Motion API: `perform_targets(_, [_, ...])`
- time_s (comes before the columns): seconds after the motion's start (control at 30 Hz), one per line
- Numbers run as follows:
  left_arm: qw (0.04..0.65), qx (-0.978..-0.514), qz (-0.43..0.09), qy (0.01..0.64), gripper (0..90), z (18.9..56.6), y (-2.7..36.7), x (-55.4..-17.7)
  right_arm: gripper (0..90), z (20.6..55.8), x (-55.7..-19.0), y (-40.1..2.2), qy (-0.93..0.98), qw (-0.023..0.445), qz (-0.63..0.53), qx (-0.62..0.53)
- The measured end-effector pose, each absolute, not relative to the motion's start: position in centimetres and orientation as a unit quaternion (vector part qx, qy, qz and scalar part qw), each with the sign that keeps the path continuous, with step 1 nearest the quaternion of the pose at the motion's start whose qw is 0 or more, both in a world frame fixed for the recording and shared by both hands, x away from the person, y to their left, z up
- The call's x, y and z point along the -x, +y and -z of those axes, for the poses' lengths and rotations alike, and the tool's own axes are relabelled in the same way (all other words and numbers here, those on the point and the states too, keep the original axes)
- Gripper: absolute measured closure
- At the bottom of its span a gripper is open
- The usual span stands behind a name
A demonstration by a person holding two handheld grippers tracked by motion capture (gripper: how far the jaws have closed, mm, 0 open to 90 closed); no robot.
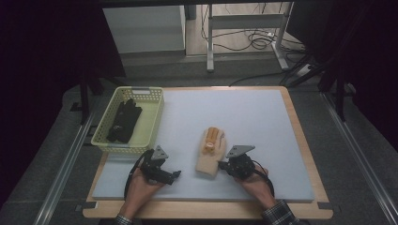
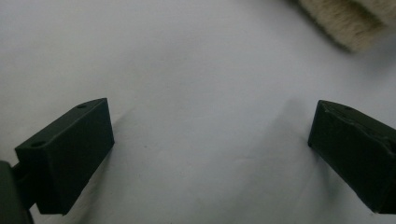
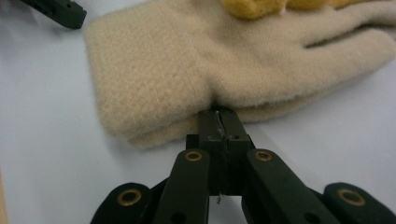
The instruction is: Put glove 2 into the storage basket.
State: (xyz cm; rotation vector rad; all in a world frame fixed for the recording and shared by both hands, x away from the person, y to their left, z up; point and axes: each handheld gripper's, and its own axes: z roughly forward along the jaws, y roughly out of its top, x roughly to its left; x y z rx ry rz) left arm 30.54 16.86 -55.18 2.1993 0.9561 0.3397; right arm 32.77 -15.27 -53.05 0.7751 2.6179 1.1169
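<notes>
A beige fleece glove (image 1: pixel 209 158) lies flat on the pale mat (image 1: pixel 234 112), with a yellow-orange fuzzy piece (image 1: pixel 212 139) on its finger end. My right gripper (image 1: pixel 221 165) is at the glove's near right edge. In the right gripper view its jaws (image 3: pixel 218 117) stand pressed together, pinching the rim of the glove (image 3: pixel 154 70) just past the cuff. My left gripper (image 1: pixel 174 175) rests on the mat left of the glove, open. In the left gripper view its jaws (image 2: pixel 210 140) stand wide apart over bare mat, with the glove's cuff (image 2: pixel 345 21) at the upper right.
A pale yellow basket (image 1: pixel 153 121) stands at the mat's left side with black gloves (image 1: pixel 124 121) inside. The mat lies on a wooden board (image 1: pixel 300 136). One jaw of the left gripper (image 3: pixel 58 11) shows at the right gripper view's upper left.
</notes>
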Motion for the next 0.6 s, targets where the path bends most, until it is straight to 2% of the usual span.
perform_targets(0.6, [0.352, -0.850, -0.131, 0.370, 0.2, 55.2, 16.9, -30.5, 88.2, 53.5, -33.7, -9.9, 0.885, 0.113, -0.381, -0.242])
